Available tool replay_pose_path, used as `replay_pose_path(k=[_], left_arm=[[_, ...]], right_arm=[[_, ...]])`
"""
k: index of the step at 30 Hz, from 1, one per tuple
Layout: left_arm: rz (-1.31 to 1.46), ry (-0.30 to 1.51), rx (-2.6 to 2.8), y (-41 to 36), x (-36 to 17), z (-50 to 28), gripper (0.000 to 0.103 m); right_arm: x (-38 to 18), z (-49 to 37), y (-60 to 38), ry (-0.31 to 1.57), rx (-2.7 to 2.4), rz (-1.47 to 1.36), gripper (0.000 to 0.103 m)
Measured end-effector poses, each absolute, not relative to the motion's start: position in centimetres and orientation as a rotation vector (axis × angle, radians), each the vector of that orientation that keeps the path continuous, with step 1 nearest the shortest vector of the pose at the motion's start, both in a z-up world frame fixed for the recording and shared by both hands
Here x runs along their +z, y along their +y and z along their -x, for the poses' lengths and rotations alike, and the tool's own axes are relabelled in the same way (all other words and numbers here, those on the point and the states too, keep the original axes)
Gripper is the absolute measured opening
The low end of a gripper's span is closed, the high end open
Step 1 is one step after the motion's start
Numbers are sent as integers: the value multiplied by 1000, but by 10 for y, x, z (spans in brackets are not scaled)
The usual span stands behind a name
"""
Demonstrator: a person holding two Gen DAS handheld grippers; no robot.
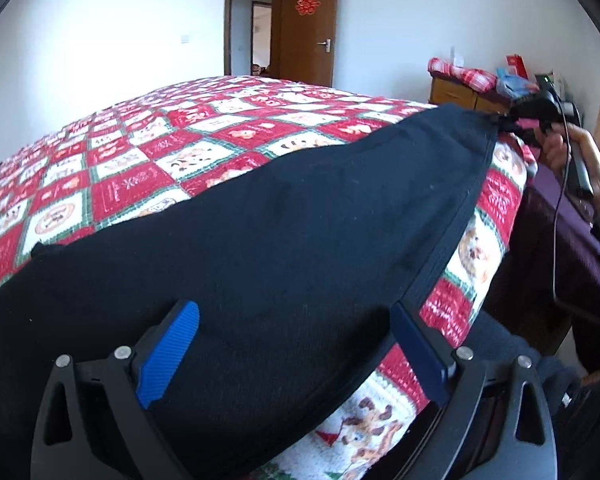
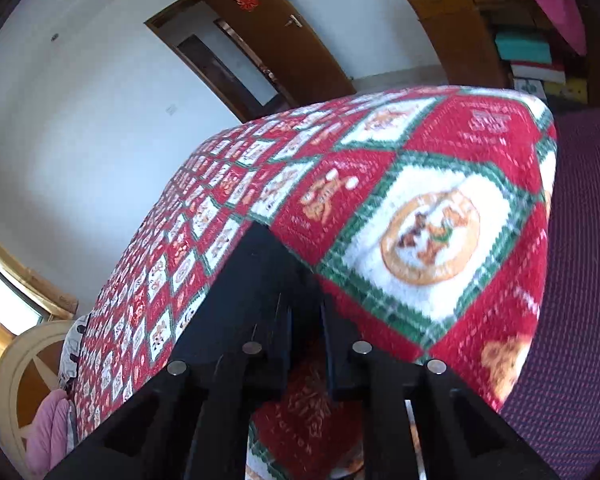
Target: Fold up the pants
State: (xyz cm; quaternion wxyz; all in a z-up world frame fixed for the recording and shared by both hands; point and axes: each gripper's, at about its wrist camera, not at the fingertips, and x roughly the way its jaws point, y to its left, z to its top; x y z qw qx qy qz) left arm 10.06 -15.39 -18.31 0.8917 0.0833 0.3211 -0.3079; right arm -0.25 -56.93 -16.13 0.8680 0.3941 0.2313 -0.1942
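Nearest my left camera, the left gripper (image 1: 296,344) stands wide open, its blue pads (image 1: 170,354) spread to either side of the pants (image 1: 260,232) and not pinching them. The pants are black, a dense ribbed-looking knit with pale lint specks, stretched in a broad dark band across the near side of the bed (image 1: 140,148). A thick seamed hem runs along their right edge. Their far corner tapers to a point at the right gripper (image 1: 512,122), which I see from the left view clamped on that corner, my right hand (image 1: 572,156) behind it.

In the right wrist view the right gripper (image 2: 306,320) has its fingers drawn close together on a raised fold of the black cloth (image 2: 244,280), which climbs to a peak ahead of the tips. This view is blurred. Under the pants lies a red, white and green checked blanket (image 2: 440,216).
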Motion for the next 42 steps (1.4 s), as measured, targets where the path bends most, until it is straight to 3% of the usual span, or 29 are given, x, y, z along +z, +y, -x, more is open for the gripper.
replay_pose_path(k=[6, 11, 14, 27, 31, 42], left_arm=[[-115, 663, -612, -131, -178, -101, 99], [-48, 622, -533, -91, -161, -98, 99], [-32, 593, -440, -53, -151, -100, 99], [203, 643, 10, 127, -164, -117, 99], [303, 656, 36, 150, -178, -116, 99], [280, 635, 96, 160, -184, -108, 100]], right_arm=[[-167, 8, -580, 460, -361, -874, 13], [-171, 18, -591, 403, -287, -974, 32], [-168, 21, -593, 385, -291, -967, 33], [-171, 1, -583, 386, -276, -884, 33], [-172, -3, -584, 390, -305, -872, 19], [-160, -21, -558, 489, -412, -552, 18]])
